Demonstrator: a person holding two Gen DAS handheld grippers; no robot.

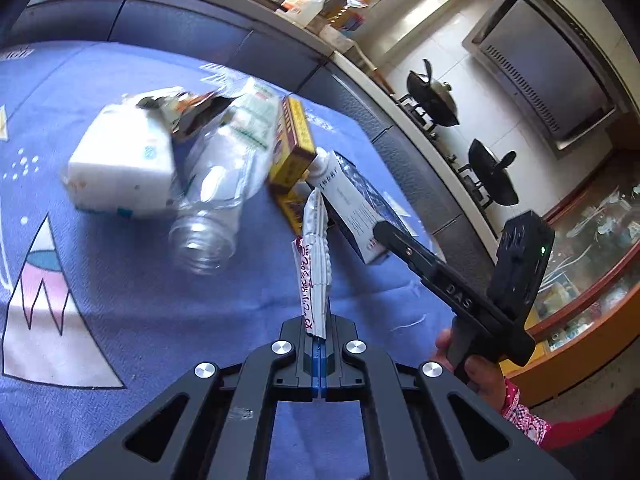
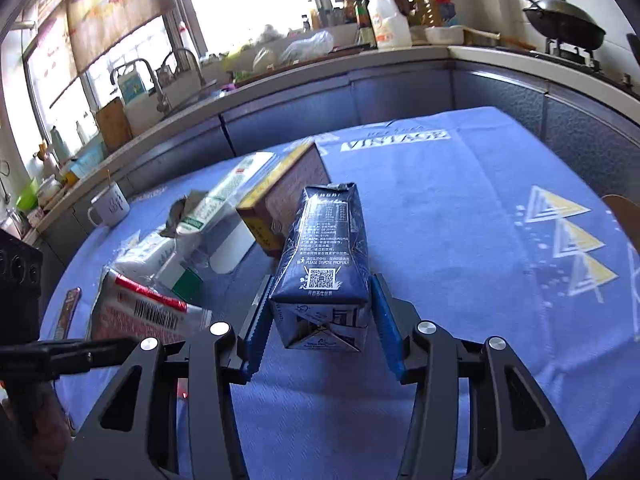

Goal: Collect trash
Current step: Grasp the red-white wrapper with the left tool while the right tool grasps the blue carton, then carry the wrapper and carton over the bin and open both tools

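My left gripper is shut on a flat white wrapper with red print; the wrapper also shows in the right wrist view. My right gripper is open, its blue pads on either side of a dark blue milk carton that lies on the blue tablecloth; whether the pads touch it I cannot tell. In the left wrist view the carton lies at the right gripper's tip. A clear plastic bottle, a white tissue pack and a yellow-brown box lie beyond.
A white mug stands at the table's far left edge. Dark cabinets and a cluttered counter run behind the table, with a wok on the stove and a sink by the window.
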